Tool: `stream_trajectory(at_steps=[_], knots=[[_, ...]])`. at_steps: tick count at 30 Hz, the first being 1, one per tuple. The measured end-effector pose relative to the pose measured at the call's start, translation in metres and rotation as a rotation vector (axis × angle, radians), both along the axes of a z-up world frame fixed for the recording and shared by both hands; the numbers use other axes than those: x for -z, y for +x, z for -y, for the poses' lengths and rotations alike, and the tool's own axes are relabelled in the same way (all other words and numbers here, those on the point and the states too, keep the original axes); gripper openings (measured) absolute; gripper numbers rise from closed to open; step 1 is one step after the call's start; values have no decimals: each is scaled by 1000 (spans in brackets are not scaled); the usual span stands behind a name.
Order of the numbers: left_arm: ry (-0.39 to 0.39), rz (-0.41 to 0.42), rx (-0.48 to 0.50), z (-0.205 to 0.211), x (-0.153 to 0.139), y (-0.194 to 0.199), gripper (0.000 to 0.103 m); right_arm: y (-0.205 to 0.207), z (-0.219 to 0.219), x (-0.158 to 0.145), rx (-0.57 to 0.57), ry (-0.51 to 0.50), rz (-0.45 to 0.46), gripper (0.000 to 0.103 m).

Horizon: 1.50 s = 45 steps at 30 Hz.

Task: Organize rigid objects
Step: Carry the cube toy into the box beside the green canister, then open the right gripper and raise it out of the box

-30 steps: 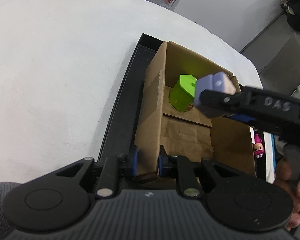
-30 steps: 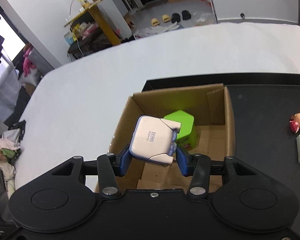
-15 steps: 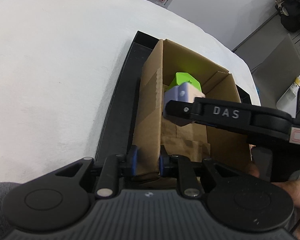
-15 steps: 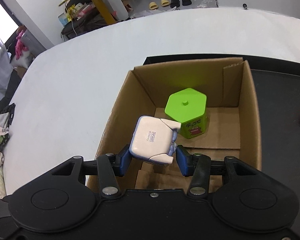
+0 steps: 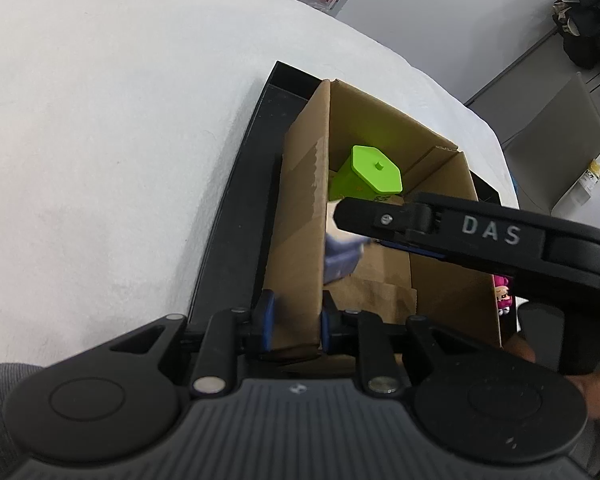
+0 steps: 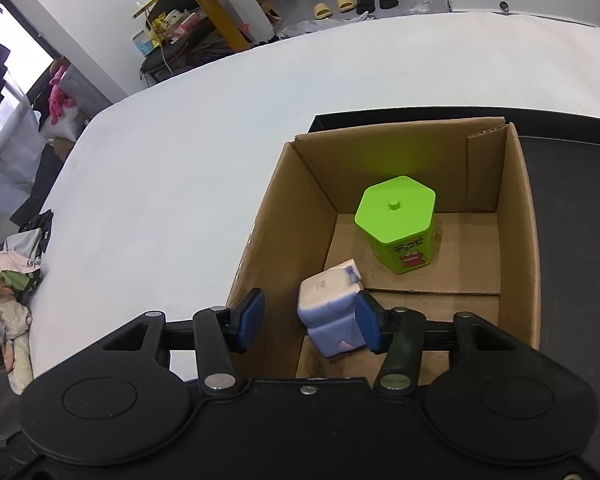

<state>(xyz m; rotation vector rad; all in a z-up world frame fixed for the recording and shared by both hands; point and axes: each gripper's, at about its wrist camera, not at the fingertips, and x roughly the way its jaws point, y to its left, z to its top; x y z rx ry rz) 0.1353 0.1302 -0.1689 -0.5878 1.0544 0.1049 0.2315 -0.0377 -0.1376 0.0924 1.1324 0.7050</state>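
Observation:
A cardboard box stands on a black tray. My left gripper is shut on the box's near left wall. A green hexagonal tin stands upright in the box; it also shows in the left wrist view. My right gripper is open over the box's near left corner. A white and lilac block sits loose on the box floor, next to the right finger; it shows blurred in the left wrist view.
The tray lies on a white round table. A small pink doll lies on the tray to the right of the box. The right gripper's body crosses above the box. Floor clutter lies beyond the table edge.
My right gripper moved down into the box and opened. The white and lilac block dropped out of it onto the box floor. My left gripper kept its hold on the wall.

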Motion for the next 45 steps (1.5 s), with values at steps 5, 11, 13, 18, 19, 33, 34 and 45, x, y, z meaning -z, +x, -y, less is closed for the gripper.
stream_trajectory(at_steps=[5,11,13,18,19,33,34,45], knots=[[11,0,3,2,-1,0,21,2,4,-11,7,16,2,51],[21,-4,2,4,-2,0,21,1,17,-24,23,47,17,53],[23,-6,1,5,-2,0,21,0,22,-29,29,56,23,58],[25,-12,-7,5,-4,0,20,-3,32,-42,31,74,62,75],[28,-13,-9,5,-5,0,20,-2,34,-44,34,84,65,77],[90,-22,-24,16,-10,1,20,0,75,-61,92,103,147,91],[94,-21,-26,17,-11,1,20,0,79,-60,99,104,150,91],[131,-30,-34,22,-14,3,20,-1,119,-64,89,110,180,92]])
